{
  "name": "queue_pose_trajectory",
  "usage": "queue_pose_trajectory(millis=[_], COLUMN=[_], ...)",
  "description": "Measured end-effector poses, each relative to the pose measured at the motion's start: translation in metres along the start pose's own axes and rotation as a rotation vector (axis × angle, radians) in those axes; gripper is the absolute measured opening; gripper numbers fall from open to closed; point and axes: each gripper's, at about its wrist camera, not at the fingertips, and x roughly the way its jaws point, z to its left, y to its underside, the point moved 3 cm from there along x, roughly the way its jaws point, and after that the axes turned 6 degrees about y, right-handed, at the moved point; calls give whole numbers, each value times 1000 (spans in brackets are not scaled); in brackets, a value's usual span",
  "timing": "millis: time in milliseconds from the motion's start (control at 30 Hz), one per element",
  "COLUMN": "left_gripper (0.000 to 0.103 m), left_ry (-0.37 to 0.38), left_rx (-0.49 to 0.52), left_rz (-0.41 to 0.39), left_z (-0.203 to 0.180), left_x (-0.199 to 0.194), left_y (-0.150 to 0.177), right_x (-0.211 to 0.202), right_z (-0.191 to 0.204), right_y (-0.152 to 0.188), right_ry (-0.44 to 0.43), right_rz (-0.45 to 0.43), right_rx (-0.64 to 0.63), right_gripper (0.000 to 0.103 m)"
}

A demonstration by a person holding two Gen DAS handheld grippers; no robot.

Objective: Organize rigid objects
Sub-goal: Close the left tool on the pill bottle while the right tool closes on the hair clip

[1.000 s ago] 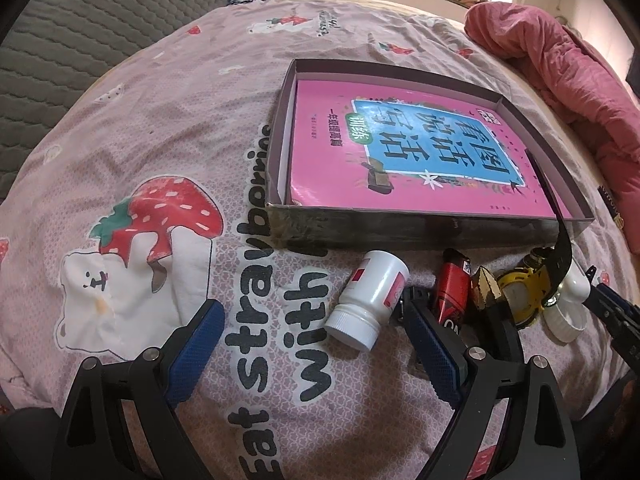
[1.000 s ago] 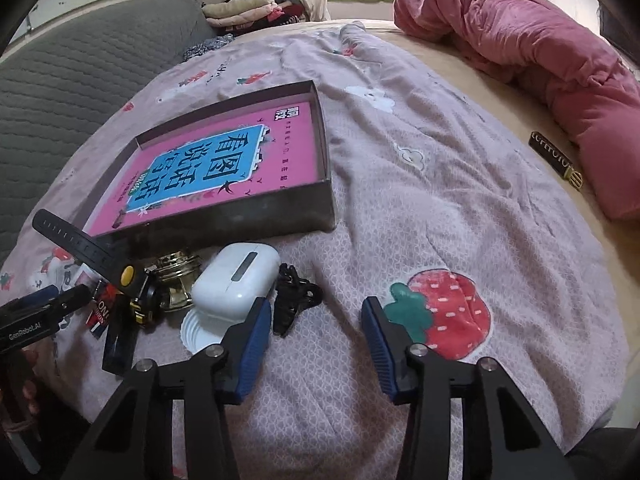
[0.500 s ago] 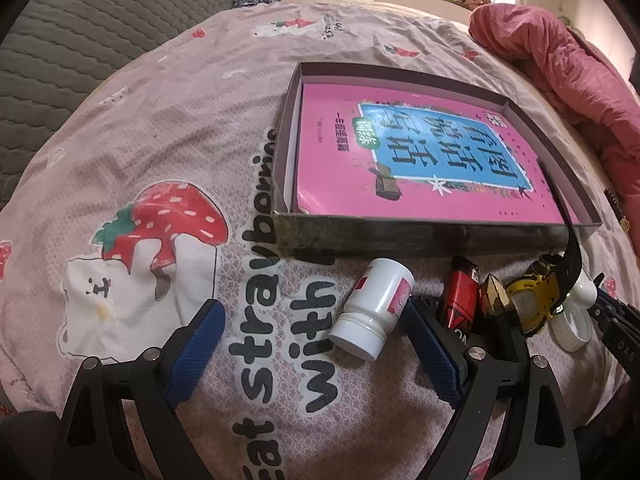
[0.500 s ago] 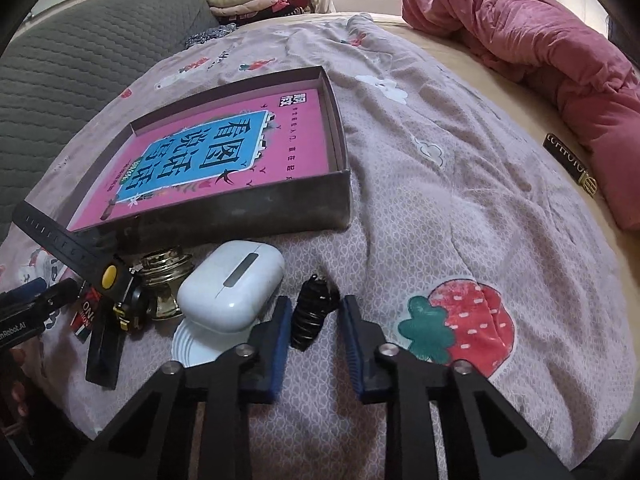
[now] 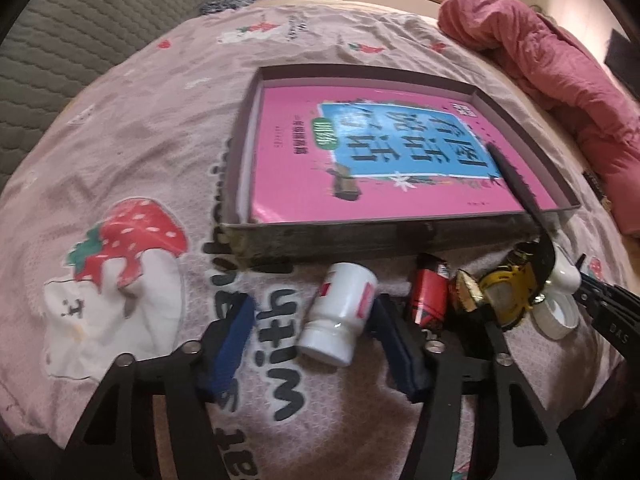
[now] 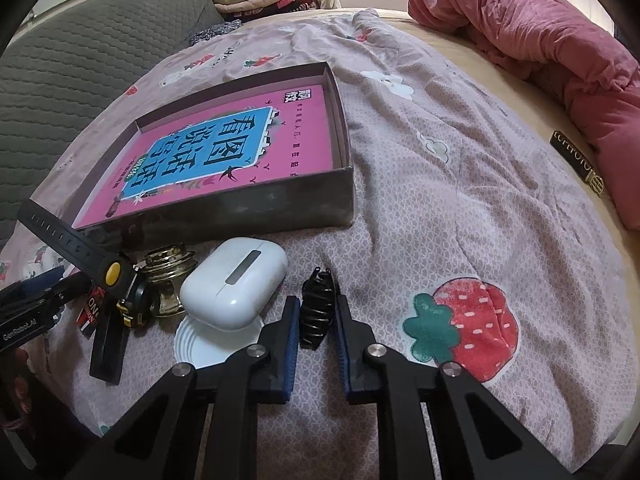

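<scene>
- a shallow dark box [image 6: 256, 212] is seen on the pink bedspread [image 6: 460, 208], with a pink book [image 6: 224, 152] lying flat inside it; its near wall faces the row of small items.
- open bedspread is left to the right of the box, out to a pink quilt [image 6: 560, 48] at the bed's far edge.
- the black hair claw [image 6: 318, 308] is clamped between the 2 blue pads of the right gripper [image 6: 317, 334], resting on the bedspread just in front of the box's near right corner; its long axis runs away from the camera, toward the box.
- a white earbud case [image 6: 236, 280] lies just left of the claw, over a white lid [image 6: 208, 340].
- the left gripper [image 5: 316, 334] is held apart, its fingers on either side of a white bottle [image 5: 340, 314]; the right pad is close against the bottle, the left pad well clear.
- the bottle lies on its side, cap toward the camera, base toward the box wall.
- a red lighter [image 5: 428, 292] and a yellow tape measure [image 5: 508, 292] lie to its right, crowded together.
</scene>
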Motion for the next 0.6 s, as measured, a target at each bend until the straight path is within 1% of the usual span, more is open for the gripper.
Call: queue_pose_trajectory(millis=[67, 167, 267, 467, 600], left_gripper=[49, 41, 39, 33, 32], left_ry=[13, 39, 61, 61, 91], left_rx=[12, 14, 8, 30, -9], left_rz=[0, 8, 13, 19, 18], left_z=[-3, -5, -5, -8, -3], left_x=[1, 3, 4, 6, 5], left_y=[0, 1, 0, 0, -1], right_x=[-1, -1, -2, -3, -5], right_z=[-2, -7, -11, -13, -17], right_y=[-1, -2, -2, -2, -2], right_ry=[3, 7, 8, 0, -17], right_rz=[-3, -4, -3, -6, -9], right_rx=[4, 17, 32, 39, 59], right_gripper=[17, 17, 17, 17, 17])
